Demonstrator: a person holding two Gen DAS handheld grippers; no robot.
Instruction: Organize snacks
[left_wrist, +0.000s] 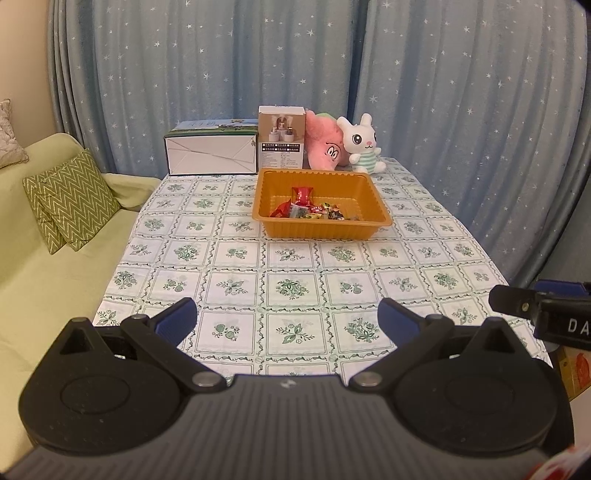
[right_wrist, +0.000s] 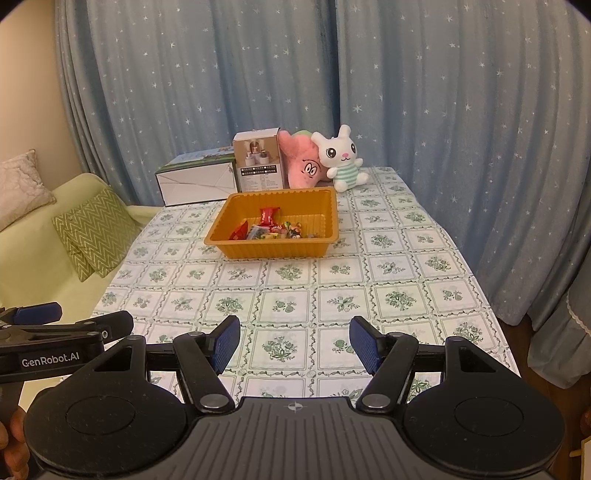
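Both tongs tilt down over the near worktop (left_wrist: 295, 266): left tongs (left_wrist: 287, 319) wide, right tongs (right_wrist: 294, 341) wide, empty. Wrapped snacks (left_wrist: 310, 208) fill the orange tray (left_wrist: 321, 230) mid-worktop.

"GenRobot.AI" on left tongs (right_wrist: 37, 325), "DA" on right tongs (left_wrist: 517, 301)

Warm, even indoor light on my views; soft shadows beside orange tray (left_wrist: 321, 229). Fisheye bends curtains (right_wrist: 443, 110) at edges; corners vignetted dark. Focus sharp.
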